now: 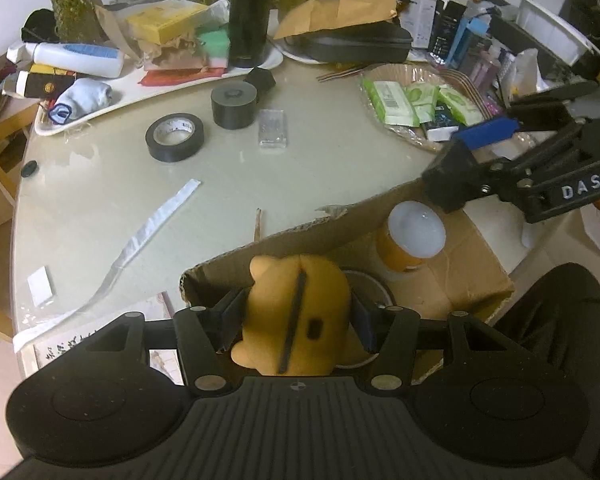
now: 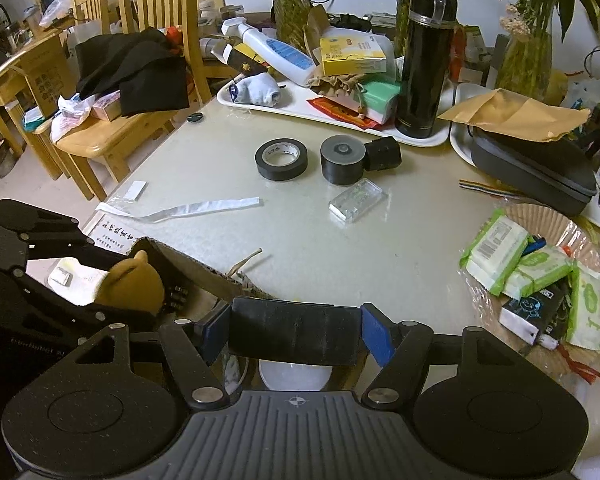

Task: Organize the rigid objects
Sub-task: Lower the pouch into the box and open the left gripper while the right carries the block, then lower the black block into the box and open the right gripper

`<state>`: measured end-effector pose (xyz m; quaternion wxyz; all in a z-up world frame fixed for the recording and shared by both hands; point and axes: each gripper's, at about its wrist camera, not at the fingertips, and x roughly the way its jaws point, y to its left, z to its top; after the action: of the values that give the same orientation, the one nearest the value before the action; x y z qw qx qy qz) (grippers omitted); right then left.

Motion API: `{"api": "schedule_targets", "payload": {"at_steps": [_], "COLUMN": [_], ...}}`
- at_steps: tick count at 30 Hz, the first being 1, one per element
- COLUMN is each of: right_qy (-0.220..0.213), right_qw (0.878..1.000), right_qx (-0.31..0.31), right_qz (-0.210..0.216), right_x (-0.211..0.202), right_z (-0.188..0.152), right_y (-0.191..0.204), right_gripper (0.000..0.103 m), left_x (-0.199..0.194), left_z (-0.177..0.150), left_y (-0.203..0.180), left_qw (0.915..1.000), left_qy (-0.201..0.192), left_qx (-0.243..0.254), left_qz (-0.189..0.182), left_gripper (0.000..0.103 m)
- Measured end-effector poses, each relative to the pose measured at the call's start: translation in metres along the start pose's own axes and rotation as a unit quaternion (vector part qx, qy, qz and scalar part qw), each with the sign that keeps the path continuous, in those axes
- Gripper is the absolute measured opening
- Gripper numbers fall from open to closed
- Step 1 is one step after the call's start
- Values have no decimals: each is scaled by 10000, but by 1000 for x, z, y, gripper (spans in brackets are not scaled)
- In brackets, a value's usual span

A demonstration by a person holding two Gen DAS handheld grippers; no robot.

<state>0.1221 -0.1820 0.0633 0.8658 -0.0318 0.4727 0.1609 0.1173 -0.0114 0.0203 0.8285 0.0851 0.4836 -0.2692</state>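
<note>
My left gripper point(image 1: 294, 324) is shut on a yellow bear-shaped toy point(image 1: 296, 312) and holds it over an open cardboard box point(image 1: 452, 280) at the table's near edge. The box holds an orange cup with a white lid point(image 1: 414, 236). My right gripper point(image 2: 296, 334) is shut on a black rectangular block point(image 2: 296, 334) above the same box; it shows in the left wrist view point(image 1: 456, 168) at the right. A black tape roll point(image 2: 281, 159), a black cylinder point(image 2: 342, 158), a small black block point(image 2: 383, 154) and a clear plastic case point(image 2: 356, 199) lie on the table.
A white tray point(image 2: 328, 114) at the back holds a black flask point(image 2: 424, 60), bottles and boxes. A paper plate point(image 2: 540, 216) of tissue packs sits at the right. A dark case point(image 2: 540, 168) lies at the back right. Wooden chairs point(image 2: 112, 136) stand at the left. A white strip point(image 2: 196, 208) lies on the table.
</note>
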Motion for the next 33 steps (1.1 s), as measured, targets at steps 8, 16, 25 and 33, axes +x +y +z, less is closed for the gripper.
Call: {"api": "schedule_targets", "payload": {"at_steps": [8, 16, 25, 33], "right_qy": [21, 90, 147, 391], "right_qw": [9998, 9991, 9986, 9975], "right_qx": [82, 166, 95, 2], "right_qz": [163, 373, 499, 581], "right_x": [-4, -6, -11, -7], "right_z": [-13, -25, -34, -41], "right_y": [-5, -1, 7, 17], "right_gripper": [72, 72, 72, 75], "left_x": [-20, -30, -38, -39], "left_z": [-4, -11, -23, -35], "left_y": [8, 7, 10, 9], "left_qw": [9987, 9969, 9955, 9953], "left_qy": [-413, -630, -697, -648], "left_qx": [-252, -162, -226, -217], "left_qz": [189, 448, 595, 688], "left_gripper": [56, 56, 56, 56]}}
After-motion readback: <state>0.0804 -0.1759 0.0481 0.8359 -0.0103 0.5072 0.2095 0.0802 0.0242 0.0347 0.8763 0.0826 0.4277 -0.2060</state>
